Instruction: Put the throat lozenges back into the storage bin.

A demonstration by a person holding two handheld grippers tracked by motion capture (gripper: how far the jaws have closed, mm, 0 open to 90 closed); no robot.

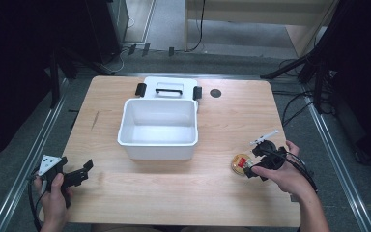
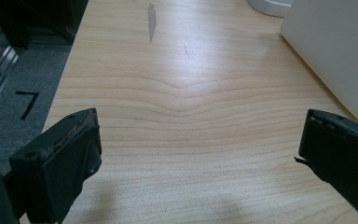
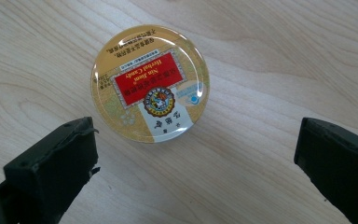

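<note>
A round candy tin point(image 3: 150, 83), gold-rimmed with a red label, lies flat on the wooden table point(image 1: 222, 188) toward its near right part, well apart from the white box point(image 1: 157, 126). In the right gripper view the tin sits just beyond the tips of the two black jaws, nearer the left jaw than the right, with bare wood showing between it and each pad, so nothing is gripped. The right gripper point(image 1: 255, 162) hovers just beside the tin in the high view, its jaws spread as wide as they go, pointing left and downward at it; the right hand point(image 1: 282, 175) wraps the gripper's body from behind, forearm coming in from the bottom right corner, with a cable looping past the wrist. A slim white syringe-like object point(image 1: 264, 137) lies on the table just beyond that hand. At the near left corner of the table, the left hand point(image 1: 54, 193) holds the left gripper point(image 1: 84, 171) low and about level, aimed right along the tabletop, its jaws also wide apart with only bare wood between them. The white box stands open at mid-table, its lid point(image 1: 169, 89) lying behind it.
</note>
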